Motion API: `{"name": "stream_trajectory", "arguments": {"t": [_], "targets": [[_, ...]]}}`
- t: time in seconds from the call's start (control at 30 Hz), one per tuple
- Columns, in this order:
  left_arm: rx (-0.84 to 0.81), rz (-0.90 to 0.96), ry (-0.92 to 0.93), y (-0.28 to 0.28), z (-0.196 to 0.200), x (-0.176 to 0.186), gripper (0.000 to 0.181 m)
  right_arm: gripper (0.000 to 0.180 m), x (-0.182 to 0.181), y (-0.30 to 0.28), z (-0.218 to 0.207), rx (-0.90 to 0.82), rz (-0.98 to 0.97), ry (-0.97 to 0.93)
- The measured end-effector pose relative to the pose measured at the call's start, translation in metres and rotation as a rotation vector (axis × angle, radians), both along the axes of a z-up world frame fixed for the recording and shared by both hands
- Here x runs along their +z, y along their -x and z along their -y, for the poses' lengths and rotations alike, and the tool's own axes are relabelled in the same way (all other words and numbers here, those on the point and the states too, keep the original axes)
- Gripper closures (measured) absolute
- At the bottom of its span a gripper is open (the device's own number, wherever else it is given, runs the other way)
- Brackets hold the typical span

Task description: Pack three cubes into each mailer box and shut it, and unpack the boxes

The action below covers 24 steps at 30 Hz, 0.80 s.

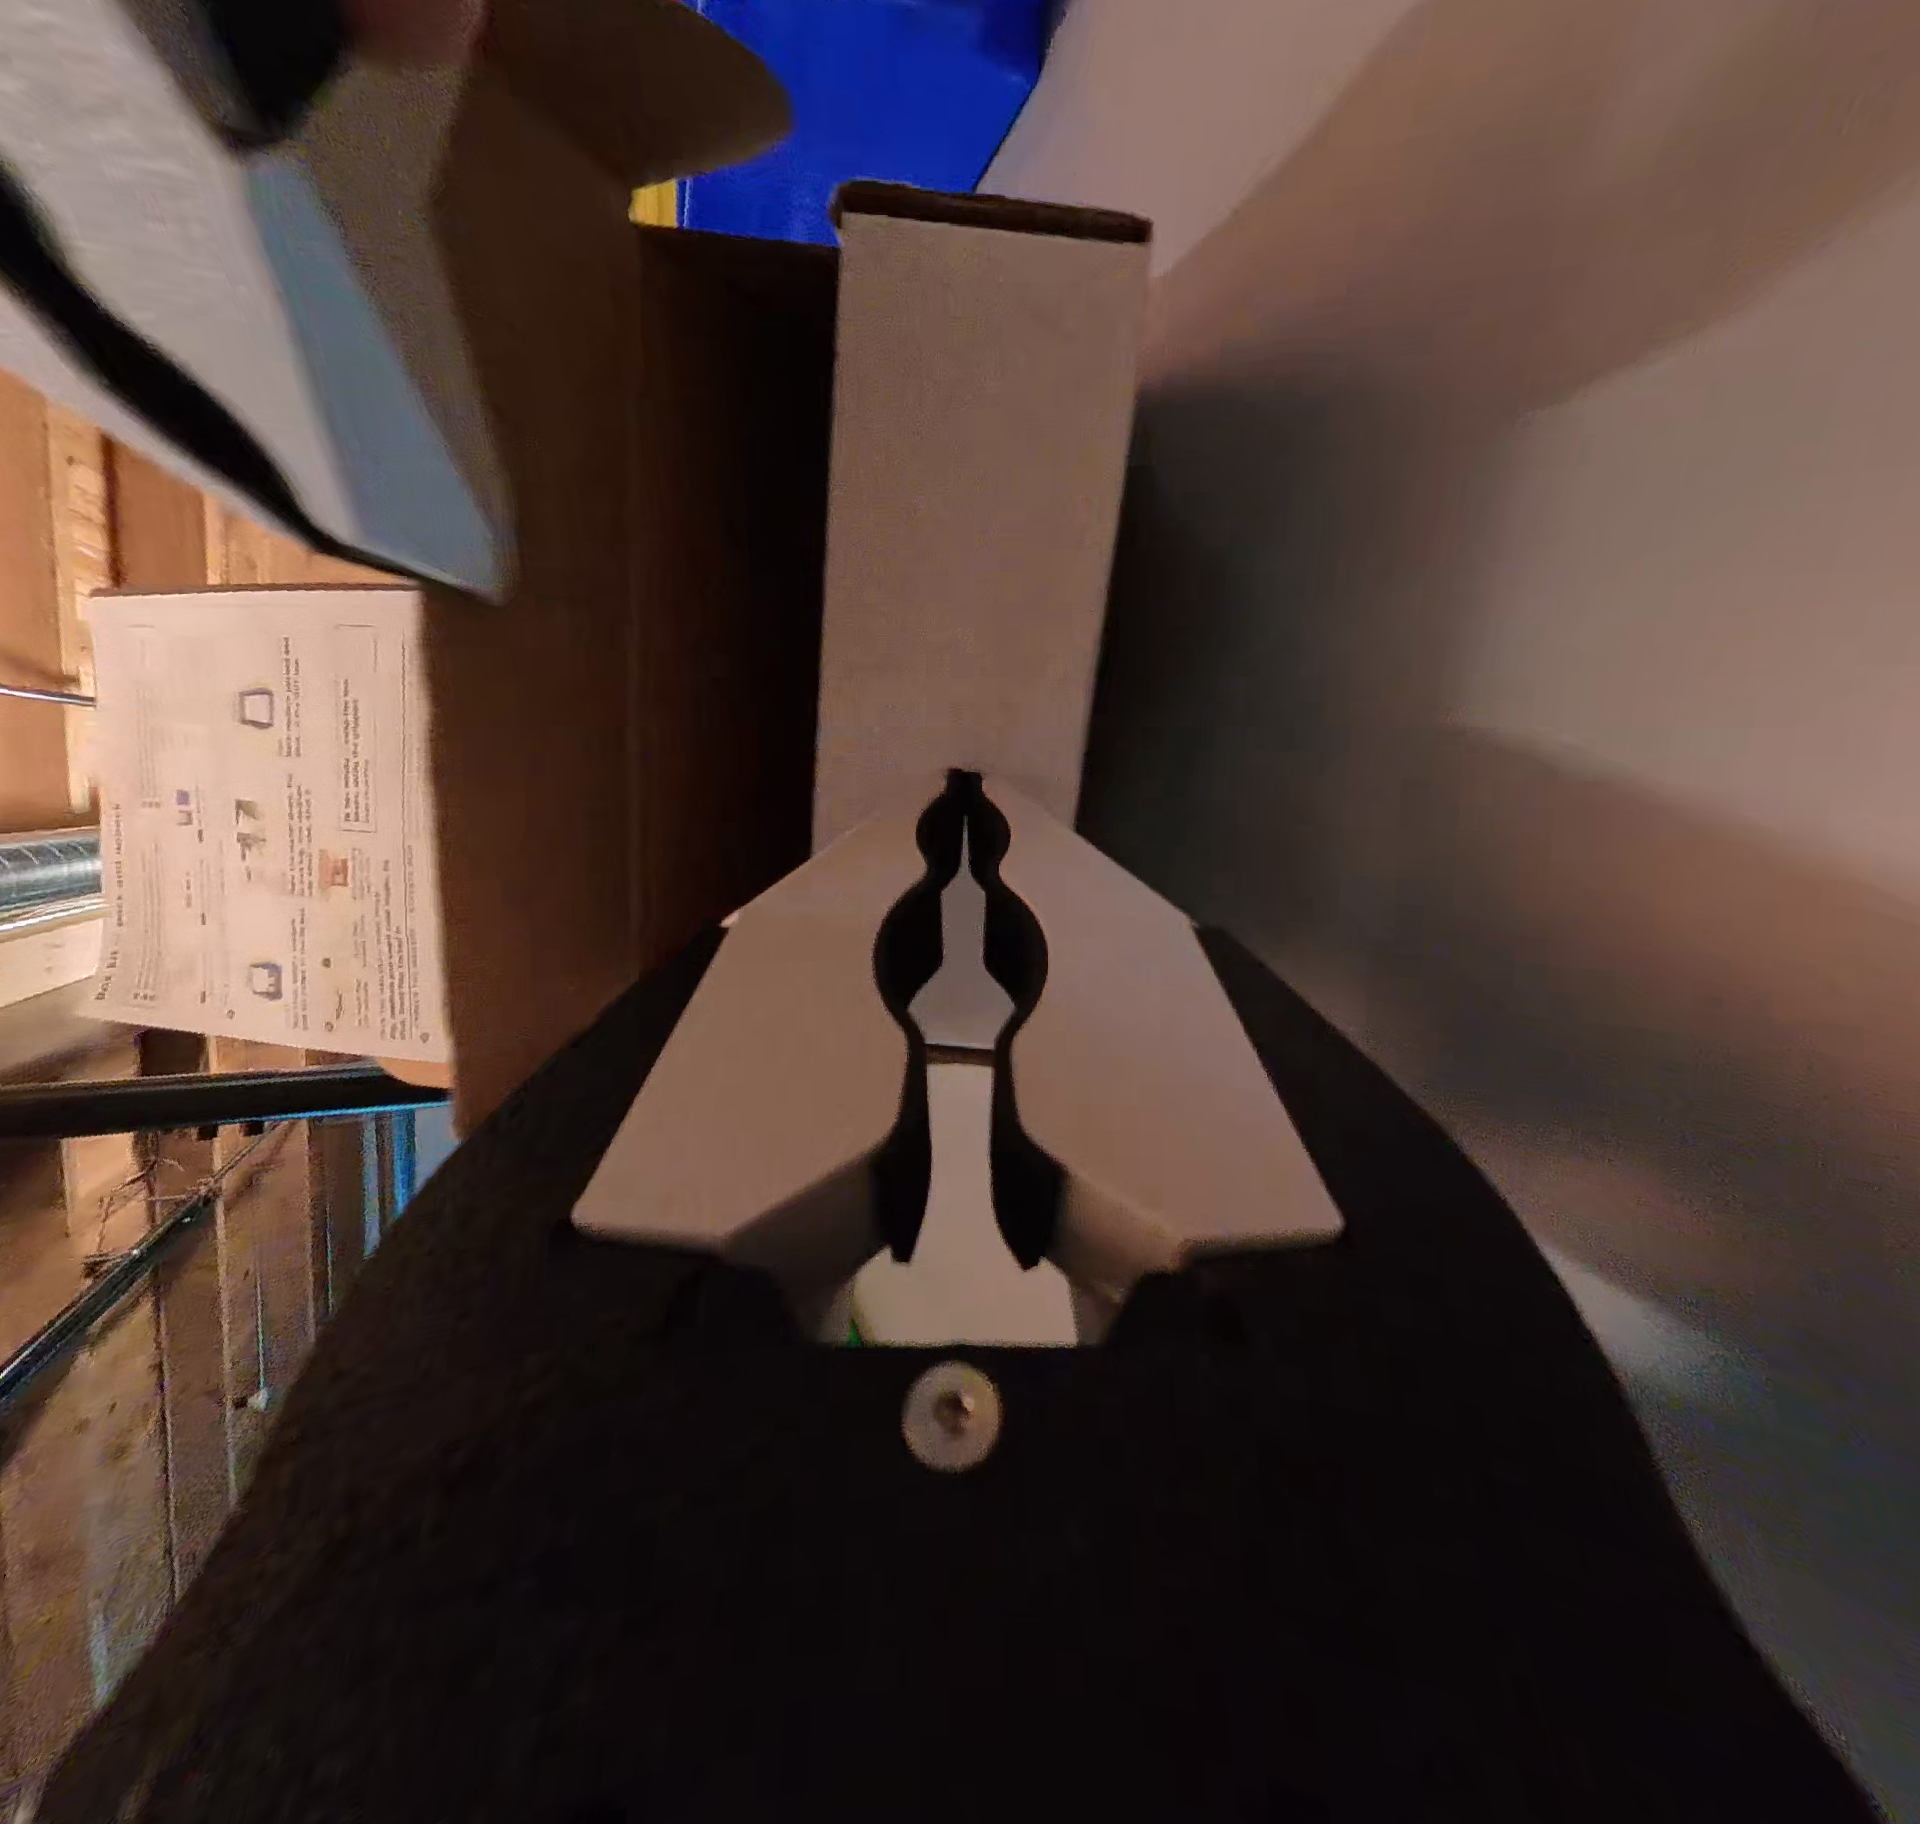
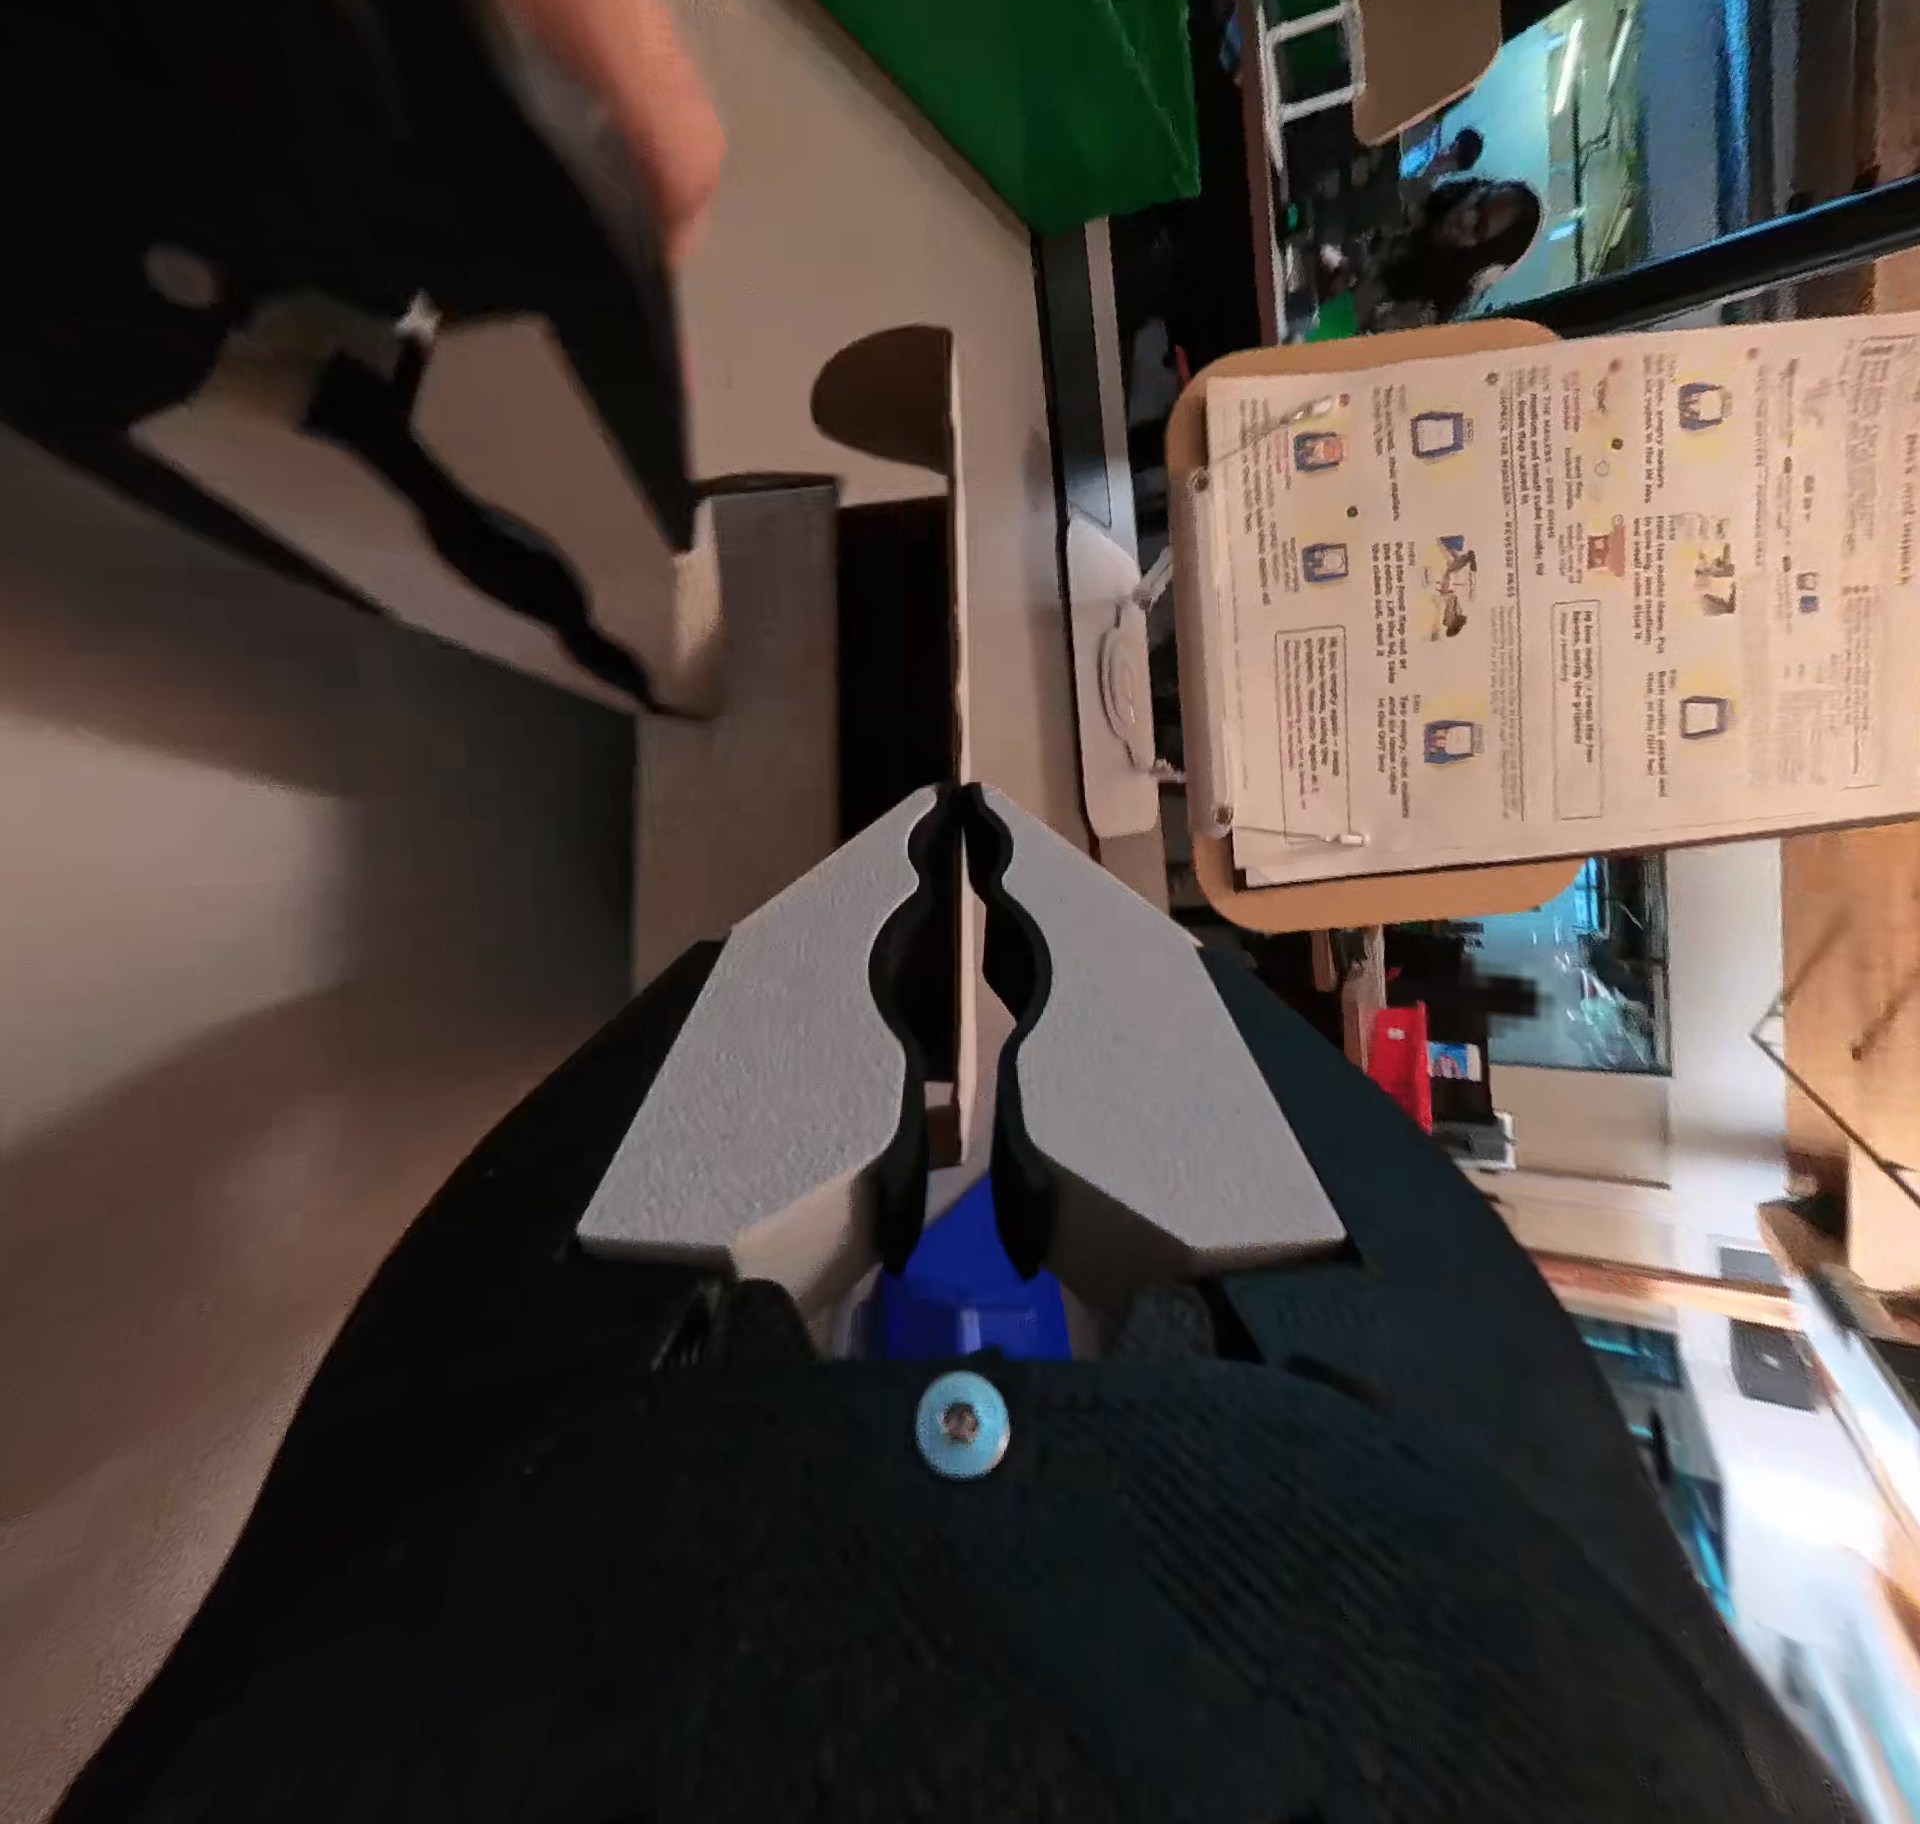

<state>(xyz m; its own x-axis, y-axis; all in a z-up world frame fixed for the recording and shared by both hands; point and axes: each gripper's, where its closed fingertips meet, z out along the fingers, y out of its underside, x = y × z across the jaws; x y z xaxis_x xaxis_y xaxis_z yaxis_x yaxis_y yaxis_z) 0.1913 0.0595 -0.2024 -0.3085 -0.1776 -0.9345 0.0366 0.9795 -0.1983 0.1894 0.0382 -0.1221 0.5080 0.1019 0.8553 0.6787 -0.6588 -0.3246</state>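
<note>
A white mailer box with a brown inside is held up between both grippers. In the left wrist view my left gripper [image 1: 964, 787] is shut on the edge of a white box panel [image 1: 987, 486], with the brown inside [image 1: 644, 631] and a rounded flap [image 1: 623, 81] to its left. My right gripper [image 1: 260, 268] shows blurred at the upper left. In the right wrist view my right gripper [image 2: 961, 798] is shut on a thin, edge-on box flap [image 2: 966, 631] with a rounded brown tab [image 2: 894, 392]. The left gripper [image 2: 468, 486] shows at the upper left. No cube is in view.
A blue bin [image 1: 873, 60] lies beyond the box, and it shows under the right fingers [image 2: 966, 1296]. A green bin [image 2: 997, 60] stands on the beige table [image 2: 883, 216]. An instruction sheet on a brown board [image 2: 1558, 611] stands off the table's edge; it also shows in the left wrist view [image 1: 270, 818].
</note>
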Motion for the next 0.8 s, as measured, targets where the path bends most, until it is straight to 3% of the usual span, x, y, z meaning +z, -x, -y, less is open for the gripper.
{"name": "stream_trajectory", "arguments": {"t": [0.1,0.23,0.4,0.53,0.67,0.8], "targets": [[-0.026,0.020,0.035,0.005,0.002,0.002,0.181,0.180,0.010,0.000,-0.004,0.029,-0.022,-0.008],[0.016,0.119,0.158,-0.006,-0.008,0.037,0.181,0.180,0.024,-0.004,-0.009,0.057,-0.015,-0.019],[0.101,-0.107,0.226,-0.024,-0.017,-0.004,0.181,0.180,0.038,-0.027,-0.013,0.038,0.017,-0.019],[0.127,-0.169,0.307,-0.017,-0.016,-0.007,0.181,0.179,0.048,-0.074,-0.027,-0.006,0.094,-0.015],[0.163,-0.230,0.386,-0.010,-0.016,-0.007,0.181,0.175,0.023,-0.139,-0.045,-0.084,0.123,0.041],[0.179,-0.266,0.450,-0.005,-0.012,-0.008,0.181,0.172,-0.025,-0.175,-0.065,-0.123,0.005,0.070]]}}
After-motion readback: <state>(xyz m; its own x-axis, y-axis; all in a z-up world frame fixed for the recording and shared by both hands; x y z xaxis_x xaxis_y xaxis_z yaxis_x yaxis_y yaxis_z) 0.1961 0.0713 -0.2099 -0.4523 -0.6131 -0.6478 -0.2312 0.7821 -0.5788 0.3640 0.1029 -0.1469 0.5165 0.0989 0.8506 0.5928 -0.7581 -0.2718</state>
